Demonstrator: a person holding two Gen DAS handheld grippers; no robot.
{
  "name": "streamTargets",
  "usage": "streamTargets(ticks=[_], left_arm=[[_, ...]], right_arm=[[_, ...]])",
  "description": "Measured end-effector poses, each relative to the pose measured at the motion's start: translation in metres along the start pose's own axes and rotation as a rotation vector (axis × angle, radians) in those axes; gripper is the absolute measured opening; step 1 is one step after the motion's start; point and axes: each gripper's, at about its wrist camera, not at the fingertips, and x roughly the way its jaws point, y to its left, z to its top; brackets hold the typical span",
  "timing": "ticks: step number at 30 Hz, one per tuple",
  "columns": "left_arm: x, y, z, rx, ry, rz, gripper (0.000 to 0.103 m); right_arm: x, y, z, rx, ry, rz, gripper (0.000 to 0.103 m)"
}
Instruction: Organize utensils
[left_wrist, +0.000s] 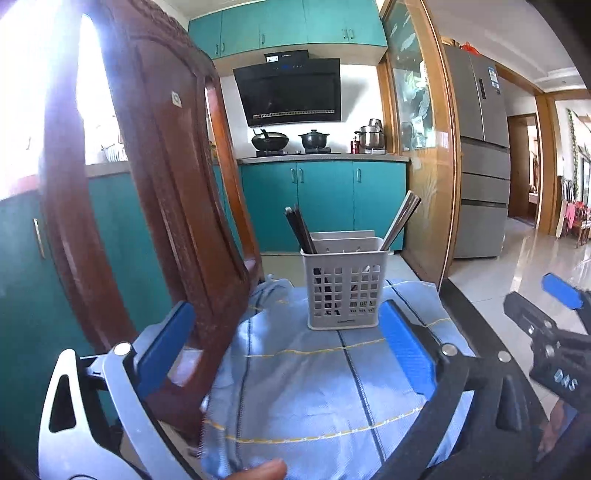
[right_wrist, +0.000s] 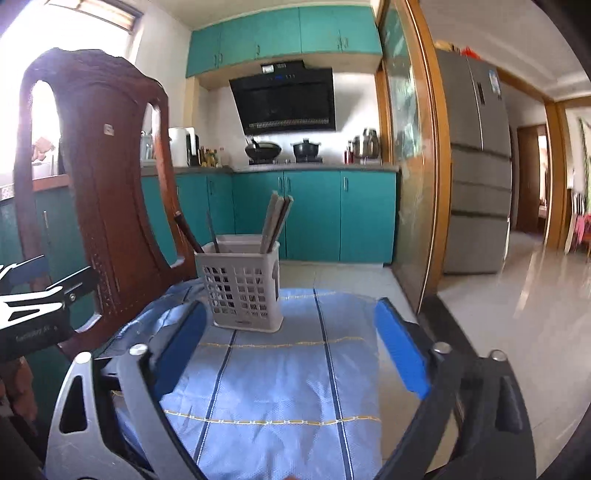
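A white slotted utensil holder (left_wrist: 345, 284) stands upright on a light blue cloth (left_wrist: 314, 387). Dark chopsticks (left_wrist: 299, 230) lean left in it and lighter chopsticks (left_wrist: 400, 221) lean right. My left gripper (left_wrist: 291, 343) is open and empty, just short of the holder. In the right wrist view the holder (right_wrist: 243, 284) sits ahead and left, with dark chopsticks (right_wrist: 190, 232) and pale chopsticks (right_wrist: 275, 225) in it. My right gripper (right_wrist: 291, 339) is open and empty, behind the holder. The right gripper also shows at the left view's right edge (left_wrist: 546, 325).
A dark wooden chair back (left_wrist: 155, 192) rises close on the left, next to the cloth; it also shows in the right wrist view (right_wrist: 99, 192). Teal kitchen cabinets (left_wrist: 325, 199), a stove with pots (left_wrist: 291, 142) and a fridge (left_wrist: 480, 155) lie beyond. Tiled floor (right_wrist: 517, 314) is to the right.
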Motion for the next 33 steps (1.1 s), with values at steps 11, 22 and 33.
streamTargets(ticks=[11, 22, 33], left_arm=[[-0.039, 0.021, 0.016, -0.023, -0.016, 0.041, 0.100], [-0.040, 0.024, 0.016, -0.011, -0.019, -0.003, 0.100], [-0.027, 0.020, 0.008, -0.004, 0.020, -0.006, 0.100]], right_arm=[[-0.024, 0.034, 0.019, -0.059, -0.052, 0.009, 0.100], [-0.030, 0.052, 0.020, -0.107, -0.072, -0.008, 0.100], [-0.028, 0.046, 0.015, -0.088, -0.061, -0.015, 0.100]])
